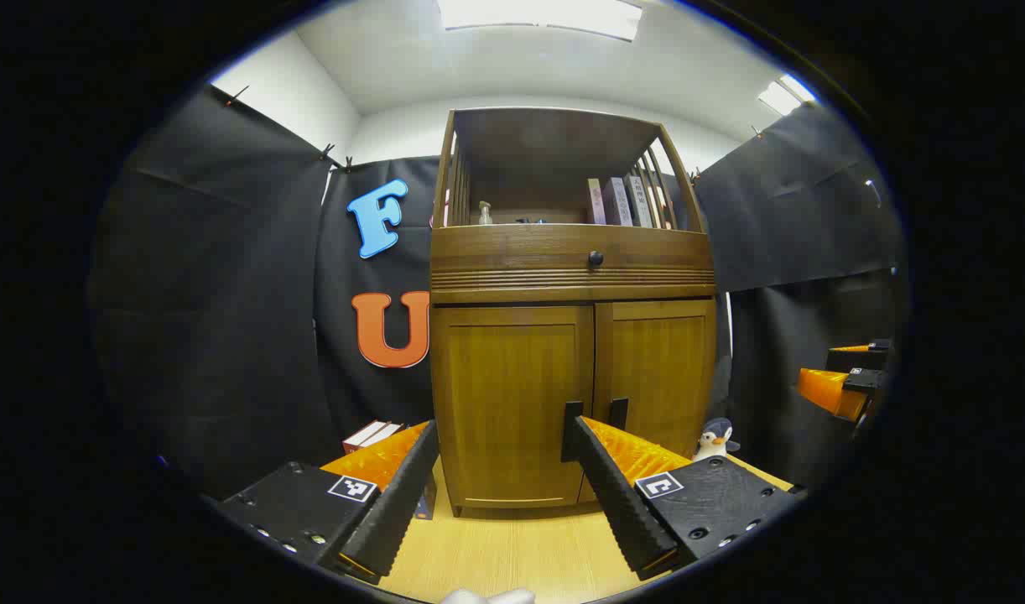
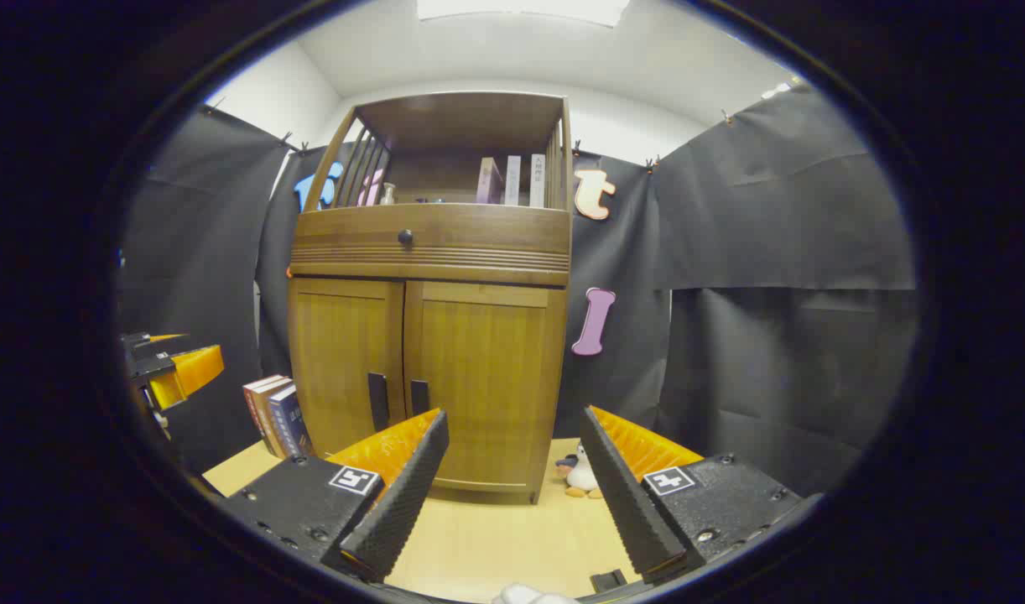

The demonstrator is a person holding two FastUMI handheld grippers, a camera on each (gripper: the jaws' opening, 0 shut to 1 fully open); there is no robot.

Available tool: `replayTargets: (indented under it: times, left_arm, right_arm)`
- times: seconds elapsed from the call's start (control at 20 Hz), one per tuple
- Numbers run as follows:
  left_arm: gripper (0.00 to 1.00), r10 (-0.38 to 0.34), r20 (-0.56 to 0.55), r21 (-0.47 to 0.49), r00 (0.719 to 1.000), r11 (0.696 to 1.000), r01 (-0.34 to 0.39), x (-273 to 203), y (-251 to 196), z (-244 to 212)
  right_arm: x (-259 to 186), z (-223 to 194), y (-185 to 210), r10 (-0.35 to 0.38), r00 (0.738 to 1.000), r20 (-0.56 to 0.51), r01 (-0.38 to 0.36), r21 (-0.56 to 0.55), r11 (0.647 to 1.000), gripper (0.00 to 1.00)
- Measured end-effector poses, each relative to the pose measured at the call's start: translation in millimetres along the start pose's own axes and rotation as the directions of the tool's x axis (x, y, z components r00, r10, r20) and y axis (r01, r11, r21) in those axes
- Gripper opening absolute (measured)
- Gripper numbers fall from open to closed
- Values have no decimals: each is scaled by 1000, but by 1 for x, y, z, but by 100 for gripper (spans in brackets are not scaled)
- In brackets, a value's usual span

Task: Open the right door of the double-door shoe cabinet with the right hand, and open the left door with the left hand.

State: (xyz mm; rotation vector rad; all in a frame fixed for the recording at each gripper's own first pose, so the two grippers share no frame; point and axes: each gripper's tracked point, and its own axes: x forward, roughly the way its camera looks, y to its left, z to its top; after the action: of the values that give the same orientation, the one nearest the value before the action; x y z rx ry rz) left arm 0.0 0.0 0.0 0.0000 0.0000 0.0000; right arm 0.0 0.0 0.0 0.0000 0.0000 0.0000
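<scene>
A wooden shoe cabinet (image 1: 571,369) (image 2: 429,335) stands on a light wood surface with both lower doors closed. The left door (image 1: 512,403) (image 2: 340,361) and right door (image 1: 659,377) (image 2: 487,377) each carry a dark vertical handle at the centre seam: left handle (image 1: 571,429) (image 2: 378,401), right handle (image 1: 618,413) (image 2: 419,396). My left gripper (image 1: 500,436) is open, short of the left door. My right gripper (image 2: 512,424) is open in front of the right door, apart from it. The other gripper shows at the edge of each view (image 1: 844,382) (image 2: 164,369).
A drawer with a round knob (image 1: 595,258) sits above the doors, with an open shelf holding books (image 1: 617,201) and a bottle (image 1: 484,213). Books (image 2: 273,415) stand left of the cabinet; a penguin toy (image 2: 578,474) sits at its right. Black cloth walls surround the booth.
</scene>
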Motion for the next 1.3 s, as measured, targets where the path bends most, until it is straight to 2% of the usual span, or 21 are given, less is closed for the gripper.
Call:
replayTargets:
  times: [0.8, 1.05, 1.3]
  left_arm:
    - [96, -29, -35, -2, 999, 1000, 29, 1, 3, -9]
    - [96, -52, -31, 4, 998, 999, 52, -3, 9, -11]
    - [96, -28, -62, -10, 998, 1000, 28, -8, 17, -19]
  right_arm:
    - [5, -13, 14, -7, 1000, -24, 7, -4, 1000, 100]
    - [29, -28, 28, -20, 999, -39, 20, 0, 1000, 100]
    - [80, -50, 60, 35, 995, -92, -37, -17, 999, 100]
